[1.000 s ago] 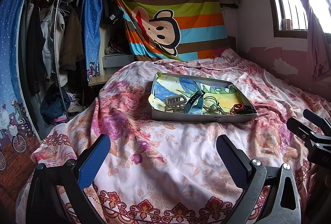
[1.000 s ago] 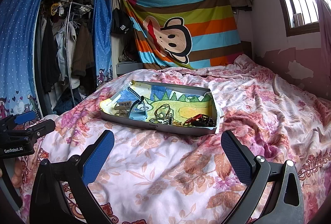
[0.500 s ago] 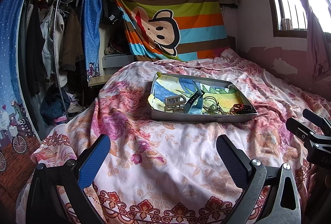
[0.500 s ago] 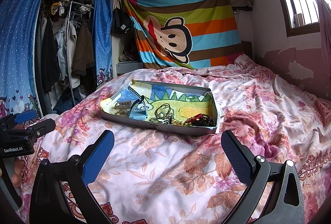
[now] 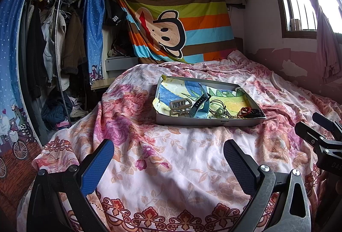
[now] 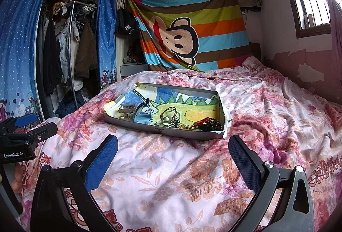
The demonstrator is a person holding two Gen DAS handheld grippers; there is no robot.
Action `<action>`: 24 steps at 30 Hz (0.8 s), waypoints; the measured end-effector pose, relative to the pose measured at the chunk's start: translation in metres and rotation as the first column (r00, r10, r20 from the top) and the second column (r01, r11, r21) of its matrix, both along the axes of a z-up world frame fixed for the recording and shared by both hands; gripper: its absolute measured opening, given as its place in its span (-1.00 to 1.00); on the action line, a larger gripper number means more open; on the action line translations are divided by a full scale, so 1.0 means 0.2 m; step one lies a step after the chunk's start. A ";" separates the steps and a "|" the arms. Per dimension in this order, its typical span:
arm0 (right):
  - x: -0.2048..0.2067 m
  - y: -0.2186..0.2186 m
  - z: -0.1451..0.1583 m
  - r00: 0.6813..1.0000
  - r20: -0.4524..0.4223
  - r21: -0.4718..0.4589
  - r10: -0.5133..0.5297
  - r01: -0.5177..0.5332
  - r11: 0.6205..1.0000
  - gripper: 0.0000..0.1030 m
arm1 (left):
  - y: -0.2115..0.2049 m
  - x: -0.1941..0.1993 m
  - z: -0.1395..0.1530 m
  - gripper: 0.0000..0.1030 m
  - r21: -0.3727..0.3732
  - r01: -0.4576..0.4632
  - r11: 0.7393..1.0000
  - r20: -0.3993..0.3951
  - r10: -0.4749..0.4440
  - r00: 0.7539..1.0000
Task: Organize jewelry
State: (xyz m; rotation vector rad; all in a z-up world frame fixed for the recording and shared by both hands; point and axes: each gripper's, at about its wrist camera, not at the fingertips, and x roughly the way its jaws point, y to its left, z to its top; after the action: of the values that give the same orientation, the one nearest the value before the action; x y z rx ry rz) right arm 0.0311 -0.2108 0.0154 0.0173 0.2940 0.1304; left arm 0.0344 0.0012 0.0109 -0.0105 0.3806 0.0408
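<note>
A shallow grey tray (image 5: pixel 192 122) lined with a child's drawing lies on the floral bedspread; it also shows in the right wrist view (image 6: pixel 162 129). In it lie a beige hair claw (image 5: pixel 180 104), a blue watch strap (image 5: pixel 201 106), a round pendant on dark cords (image 5: pixel 219 111) and red-black beads (image 5: pixel 249 112) at the near right corner. The same beads (image 6: pixel 206 122) and strap (image 6: pixel 142 115) show in the right wrist view. My left gripper (image 5: pixel 167 156) and right gripper (image 6: pixel 173 151) are open and empty, side by side short of the tray.
The bed (image 5: pixel 192 167) fills the foreground, its covers rumpled. An open wardrobe with hanging clothes (image 5: pixel 53 43) stands at the left behind a blue curtain. A striped monkey cloth (image 5: pixel 177 24) hangs on the back wall. A window (image 5: pixel 299 0) is at the right.
</note>
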 end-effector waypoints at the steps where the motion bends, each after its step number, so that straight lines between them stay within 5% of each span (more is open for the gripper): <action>1: 0.00 0.00 0.00 1.000 0.000 0.000 0.000 0.000 1.000 0.97 | 0.00 0.00 0.00 1.00 0.000 0.000 1.000 0.000 0.000 1.000; 13: 0.00 0.00 0.00 1.000 0.001 -0.002 0.001 -0.001 1.000 0.97 | 0.00 0.00 -0.01 1.00 0.007 0.010 1.000 -0.014 -0.010 1.000; 24: 0.00 0.00 0.01 1.000 0.001 -0.005 0.002 -0.002 1.000 0.97 | -0.03 0.01 0.00 1.00 0.095 -0.027 0.995 -0.023 0.029 0.999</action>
State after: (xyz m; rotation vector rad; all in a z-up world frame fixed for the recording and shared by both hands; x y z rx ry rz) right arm 0.0312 -0.2102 0.0164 0.0123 0.2937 0.1313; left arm 0.0372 -0.0057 0.0109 0.0786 0.4031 0.0868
